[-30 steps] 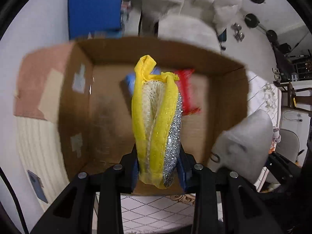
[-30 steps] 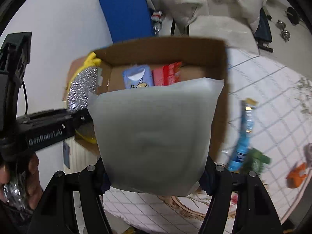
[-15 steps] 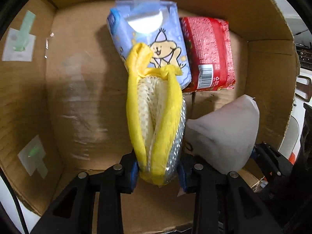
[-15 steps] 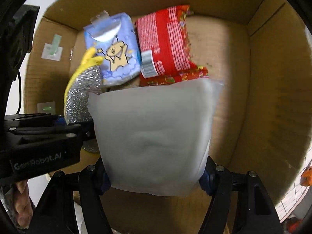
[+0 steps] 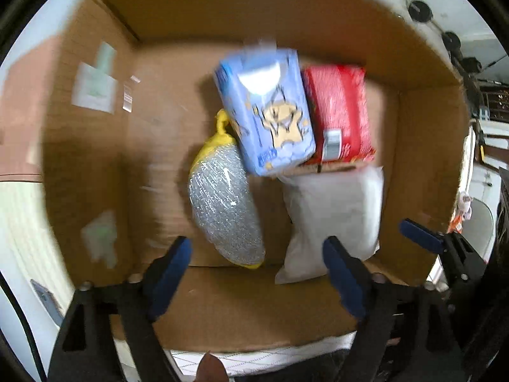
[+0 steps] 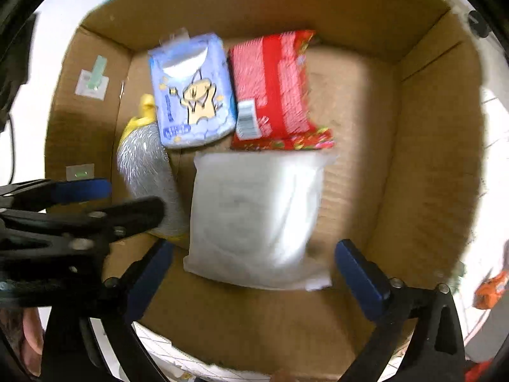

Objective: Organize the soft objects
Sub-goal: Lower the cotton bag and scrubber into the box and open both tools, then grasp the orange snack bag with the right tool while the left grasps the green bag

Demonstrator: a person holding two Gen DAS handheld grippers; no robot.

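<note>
box [image 6: 423, 146] | white pouch [image 6: 257, 219] and silver-yellow scrubber [image 5: 226, 213] are lying inside | left gripper [image 5: 257, 273], right gripper [image 6: 254, 273]: fingers are being held spread, empty | pouch judged light, squashy (best pinched across its middle)

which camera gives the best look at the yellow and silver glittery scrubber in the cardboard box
The left wrist view: the yellow and silver glittery scrubber lies nearly whole between the open left gripper fingers. In the right wrist view, the scrubber is partly hidden by the left gripper's arm and the blue cartoon tissue pack.

Motion blur, fisheye warp, dim edges.
</note>
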